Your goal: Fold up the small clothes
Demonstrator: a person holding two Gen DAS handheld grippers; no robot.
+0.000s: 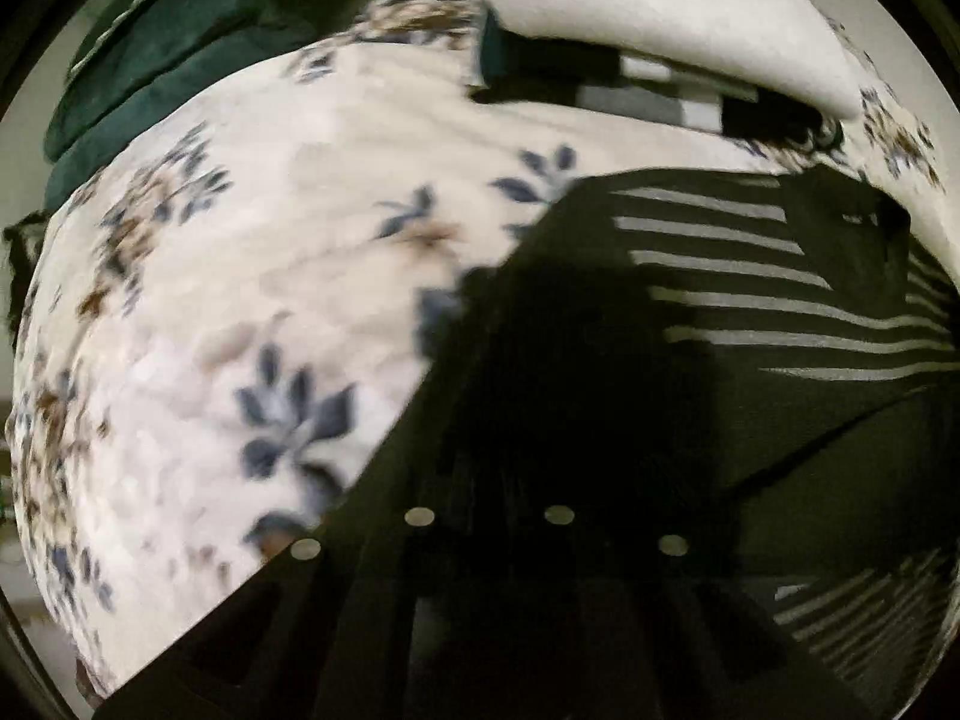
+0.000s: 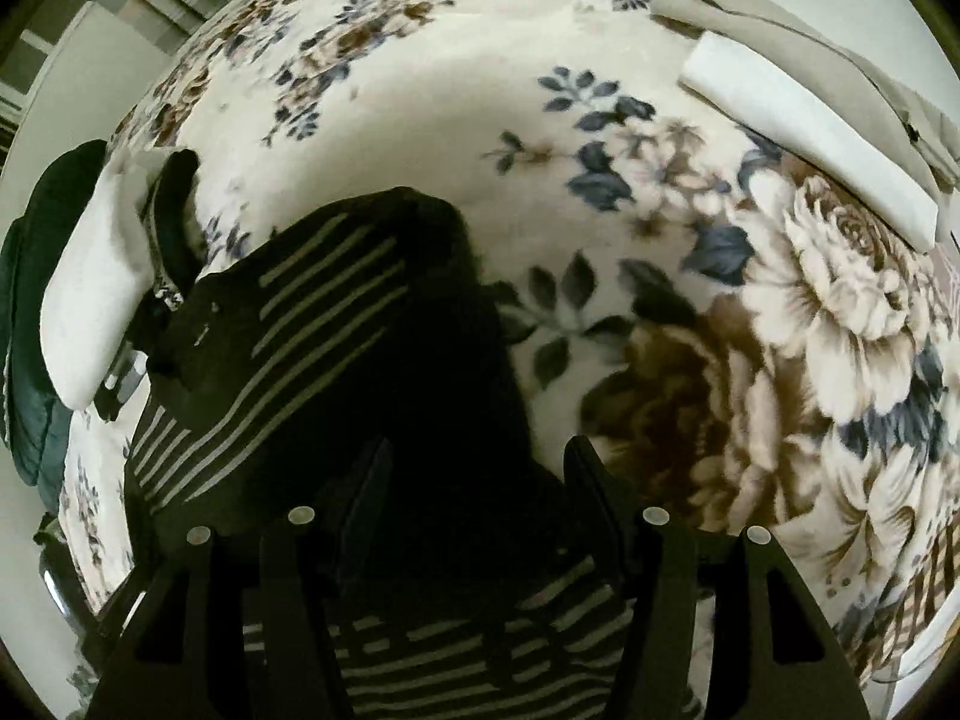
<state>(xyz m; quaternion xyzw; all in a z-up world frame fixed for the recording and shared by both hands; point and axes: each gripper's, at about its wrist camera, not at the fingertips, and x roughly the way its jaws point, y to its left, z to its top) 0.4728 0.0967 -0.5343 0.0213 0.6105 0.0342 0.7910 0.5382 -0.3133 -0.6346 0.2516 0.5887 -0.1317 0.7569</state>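
Note:
A black garment with thin grey stripes [image 1: 720, 264] lies on a floral blanket [image 1: 240, 276]. In the left wrist view my left gripper [image 1: 570, 324] points down at the garment's left edge. Its dark fingers are closed together and merge with the black cloth, so it looks pinched on that edge. In the right wrist view the same garment [image 2: 324, 312] stretches from the left to under my right gripper [image 2: 480, 450]. The right gripper's two fingers stand apart above the dark cloth, which sits between and below them without being pressed.
The blanket [image 2: 600, 120] covers the whole surface. A white folded cloth [image 1: 660, 0] rests on a black-and-white checked piece [image 1: 660, 90], with dark green fabric [image 1: 150, 60] beyond. Another white folded cloth [image 2: 810, 120] and a beige one [image 2: 810, 18] lie at the far right.

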